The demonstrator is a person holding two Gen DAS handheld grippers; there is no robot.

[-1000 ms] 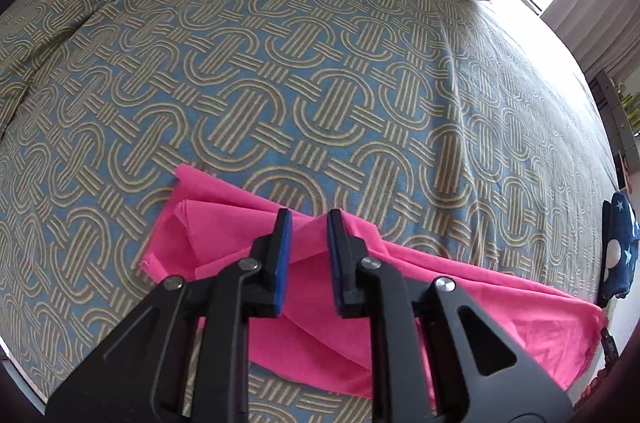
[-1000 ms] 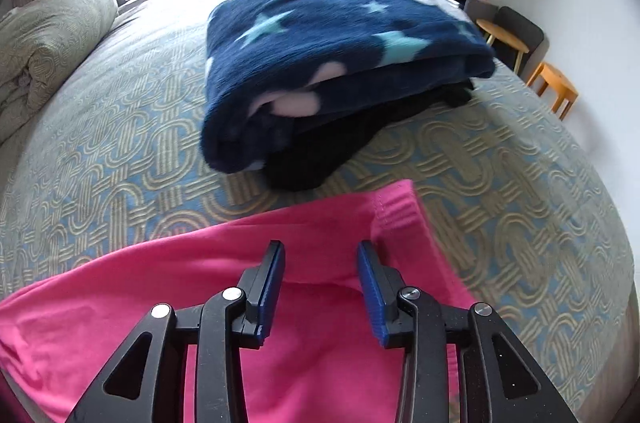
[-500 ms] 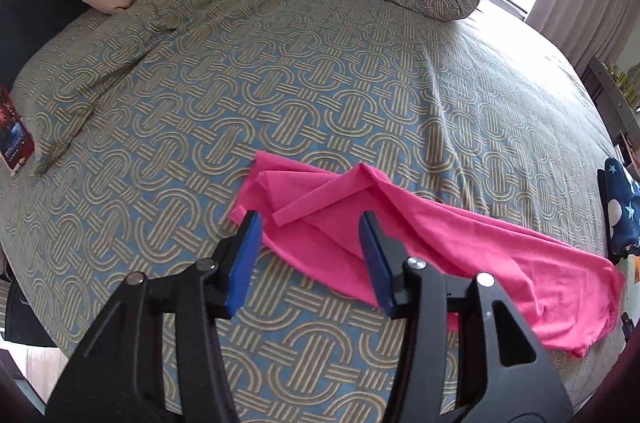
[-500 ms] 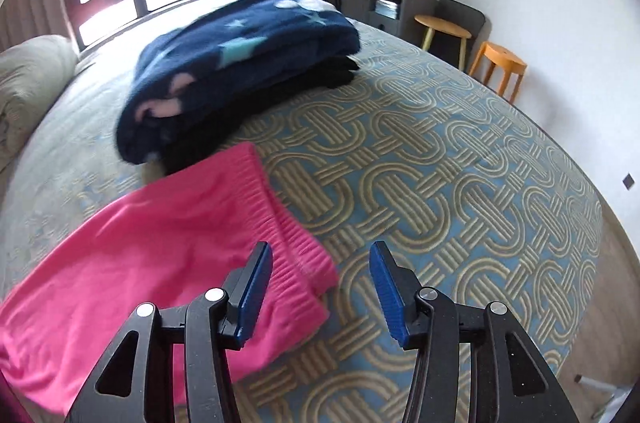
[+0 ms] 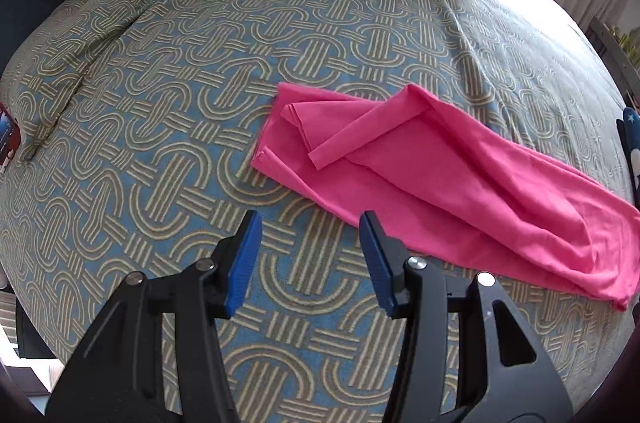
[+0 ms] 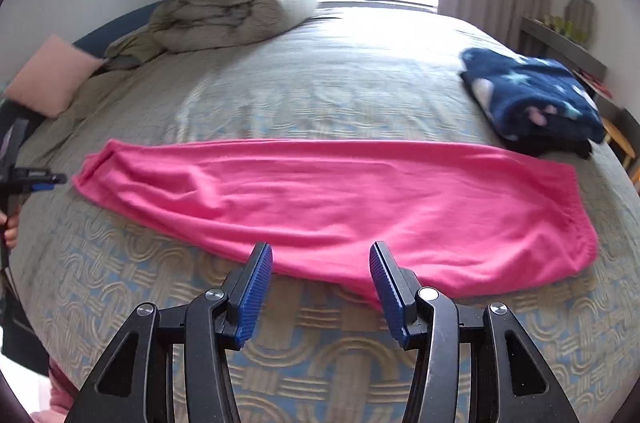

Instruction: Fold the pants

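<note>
Pink pants [image 6: 332, 199] lying lengthwise on the patterned bedspread [image 5: 168, 111], folded leg upon leg into one long strip. Left gripper [image 5: 310, 259]: jaws parted with nothing between them, having just been opening; the cuff end of the strip lies just beyond its fingertips, where one hem corner is turned back over the cloth. Right gripper [image 6: 320, 287]: jaws likewise parted and empty, having opened slightly; the near edge of the pants lies just ahead of its fingertips, the elastic waistband to their right. The fabric appears light, thin and limp, so it should drape and crease readily. A pinch at the hem corners and at the waistband corners would likely carry it best.
</note>
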